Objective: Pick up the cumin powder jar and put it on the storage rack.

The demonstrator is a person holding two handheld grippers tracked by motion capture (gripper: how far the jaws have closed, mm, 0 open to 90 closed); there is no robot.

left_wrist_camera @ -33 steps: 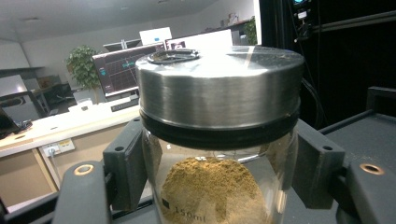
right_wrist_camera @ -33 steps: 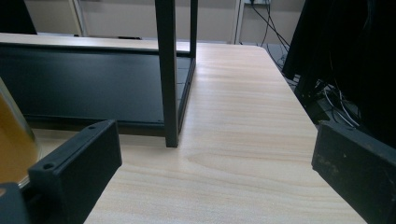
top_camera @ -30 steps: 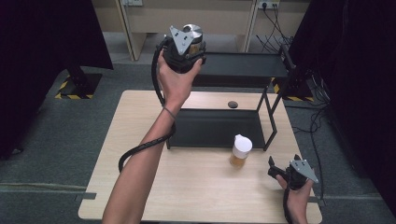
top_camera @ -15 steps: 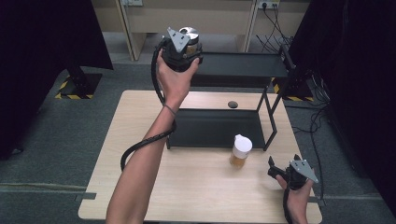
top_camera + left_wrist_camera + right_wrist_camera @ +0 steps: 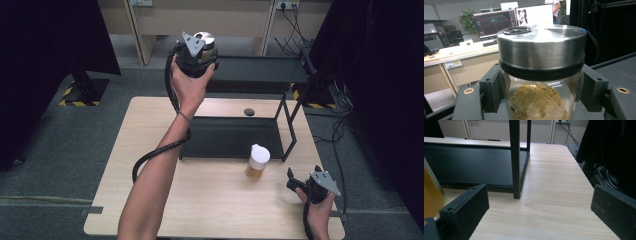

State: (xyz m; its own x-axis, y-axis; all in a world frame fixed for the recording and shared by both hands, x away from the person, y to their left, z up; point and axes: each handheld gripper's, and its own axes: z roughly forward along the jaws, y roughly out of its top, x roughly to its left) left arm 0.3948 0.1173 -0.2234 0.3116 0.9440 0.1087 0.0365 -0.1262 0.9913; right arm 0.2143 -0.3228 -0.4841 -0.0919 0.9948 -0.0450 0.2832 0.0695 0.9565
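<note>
Between the jaws of the left gripper (image 5: 541,100) sits a glass jar (image 5: 540,100), clamped at both sides just under its lid. Jar stands upright, long axis vertical, lid up. Lid (image 5: 541,47) is round brushed metal w/ a black ring below it and a small pull tab on top; the body is clear glass, round, part-filled w/ tan-brown powder (image 5: 536,102), grainy and heaped, "150 ml" printed low on the wall. From the high view the left gripper (image 5: 197,52) holds the jar (image 5: 204,40) raised above the table's far side, near the top shelf of a black metal rack (image 5: 260,75).

On the light wood table (image 5: 200,210), a 2nd jar w/ white lid (image 5: 258,162) stands upright in front of the rack's lower shelf. Right gripper (image 5: 300,182) rests low at the table's near right corner, jaws wide apart, gripping nothing.
</note>
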